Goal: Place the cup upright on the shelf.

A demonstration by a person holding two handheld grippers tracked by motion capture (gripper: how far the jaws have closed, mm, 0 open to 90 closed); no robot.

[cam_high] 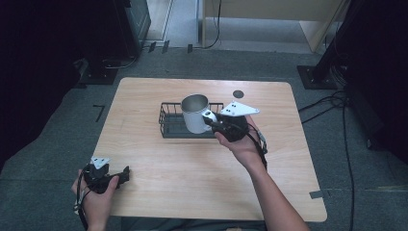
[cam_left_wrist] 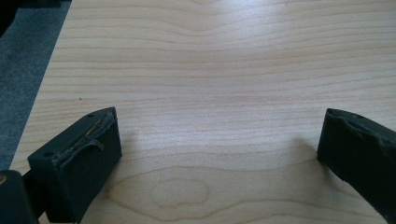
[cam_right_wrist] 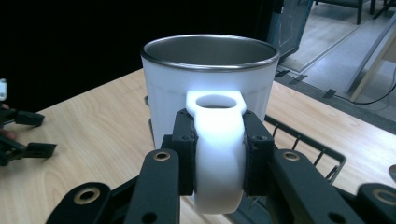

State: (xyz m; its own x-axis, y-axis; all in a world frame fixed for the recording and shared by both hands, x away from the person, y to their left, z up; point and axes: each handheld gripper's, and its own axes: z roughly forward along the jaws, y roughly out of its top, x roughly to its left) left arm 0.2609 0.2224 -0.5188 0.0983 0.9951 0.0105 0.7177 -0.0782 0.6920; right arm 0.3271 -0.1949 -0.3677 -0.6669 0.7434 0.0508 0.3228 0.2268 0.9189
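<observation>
- A white mug with a metal-lined interior is held above the black wire basket at the middle of the worktop; whether its base touches the basket floor cannot be told.
- The mug is judged rigid and moderately light; its smooth wall would be slippery, and the shell is likely to chip or dent if dropped.
- The handle is the natural place to take hold, as it offers two flat sides and keeps the body from rotating.
- The right gripper is seen clamped on that handle; one finger pad is pressed against each side of it, with the mug upright and its opening facing up.
- In the high view the right gripper is located just right of the mug, held by the right hand.
- The left gripper is held at the near left corner of the worktop, well apart from the basket.
- In the left gripper view its fingers are spread wide over bare wood, with nothing between them and nothing touched.
- A small dark disc lies on the worktop beyond the basket, toward the far right.
</observation>
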